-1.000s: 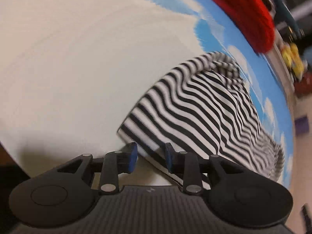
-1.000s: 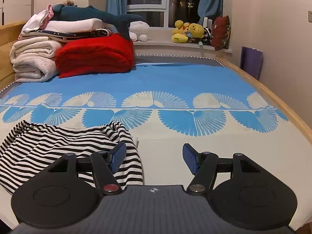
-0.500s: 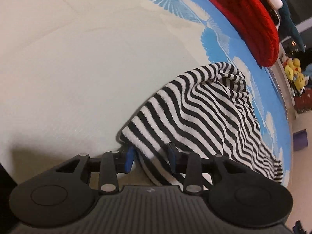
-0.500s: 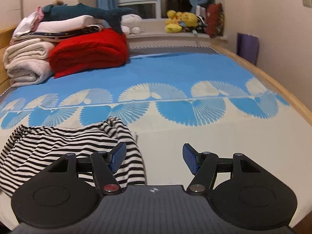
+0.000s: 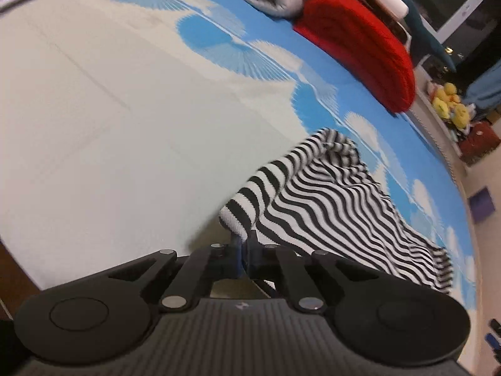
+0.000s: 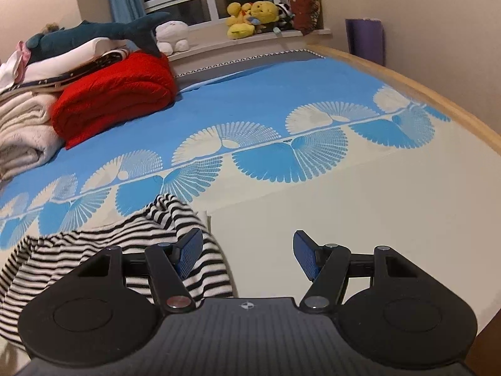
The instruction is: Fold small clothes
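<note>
We pinch a corner of the striped knit garment (image 5: 328, 206) in our left gripper (image 5: 245, 250), lifting it off the bedsheet (image 5: 125, 125) to fold; our right gripper (image 6: 247, 253) waits wide open, empty, just right of the garment.

One black-and-white striped garment (image 6: 103, 250) lies on the near cream part of one bed (image 6: 375, 219), with two grippers in view, the left gripper (image 5: 245, 247) and the right gripper (image 6: 245, 253); at the bed's far left corner, one folded red blanket (image 6: 116, 97), one plush shark (image 6: 94, 33) and a stack of pale folded bedding (image 6: 22, 131), with a cluster of stuffed toys (image 6: 250, 18) on the one window ledge
</note>
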Action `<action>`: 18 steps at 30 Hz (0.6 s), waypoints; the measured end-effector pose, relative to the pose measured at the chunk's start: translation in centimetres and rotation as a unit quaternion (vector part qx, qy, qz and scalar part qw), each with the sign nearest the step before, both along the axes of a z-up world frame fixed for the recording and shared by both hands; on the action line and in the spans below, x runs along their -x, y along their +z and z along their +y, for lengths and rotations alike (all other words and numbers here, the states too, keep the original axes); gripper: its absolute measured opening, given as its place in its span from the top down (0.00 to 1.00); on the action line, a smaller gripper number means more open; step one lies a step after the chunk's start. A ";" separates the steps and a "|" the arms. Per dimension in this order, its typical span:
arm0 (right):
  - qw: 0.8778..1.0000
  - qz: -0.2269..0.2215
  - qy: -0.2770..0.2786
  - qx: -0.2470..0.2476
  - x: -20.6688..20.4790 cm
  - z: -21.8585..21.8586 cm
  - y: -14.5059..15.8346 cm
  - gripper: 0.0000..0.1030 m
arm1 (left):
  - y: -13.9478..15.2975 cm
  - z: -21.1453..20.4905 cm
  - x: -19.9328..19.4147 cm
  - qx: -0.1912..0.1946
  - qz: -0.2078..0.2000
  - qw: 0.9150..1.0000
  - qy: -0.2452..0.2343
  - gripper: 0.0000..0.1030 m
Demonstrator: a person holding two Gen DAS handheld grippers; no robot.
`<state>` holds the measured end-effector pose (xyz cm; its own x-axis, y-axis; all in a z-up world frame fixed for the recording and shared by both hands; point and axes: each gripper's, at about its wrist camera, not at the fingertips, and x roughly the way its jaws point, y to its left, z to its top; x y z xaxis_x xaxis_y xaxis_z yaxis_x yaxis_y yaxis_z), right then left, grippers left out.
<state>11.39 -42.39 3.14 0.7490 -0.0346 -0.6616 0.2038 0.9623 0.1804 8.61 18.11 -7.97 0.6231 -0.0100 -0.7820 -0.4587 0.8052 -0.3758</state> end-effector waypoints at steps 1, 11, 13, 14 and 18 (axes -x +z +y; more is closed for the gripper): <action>1.000 0.000 -0.002 -0.002 -0.1 -0.1 0.0 0.36 | 0.3 -0.2 0.2 -0.025 0.005 1.000 -0.002 0.98; 0.999 -0.035 -0.005 0.019 0.3 -0.2 1.0 0.36 | 8.9 -10.1 -3.0 -0.134 -0.057 0.984 -0.103 0.98; 0.999 -0.042 -0.006 0.015 0.5 -0.6 1.2 0.36 | 11.1 -14.9 -3.9 -0.126 -0.091 0.975 -0.157 0.98; 0.999 -0.044 -0.008 0.013 0.6 -1.0 1.2 0.36 | 12.0 -18.0 -4.3 -0.121 -0.108 0.967 -0.195 0.98; 0.999 -0.050 -0.015 0.008 1.2 -2.5 1.3 0.36 | 12.4 -29.5 -5.3 -0.087 -0.137 0.929 -0.332 0.98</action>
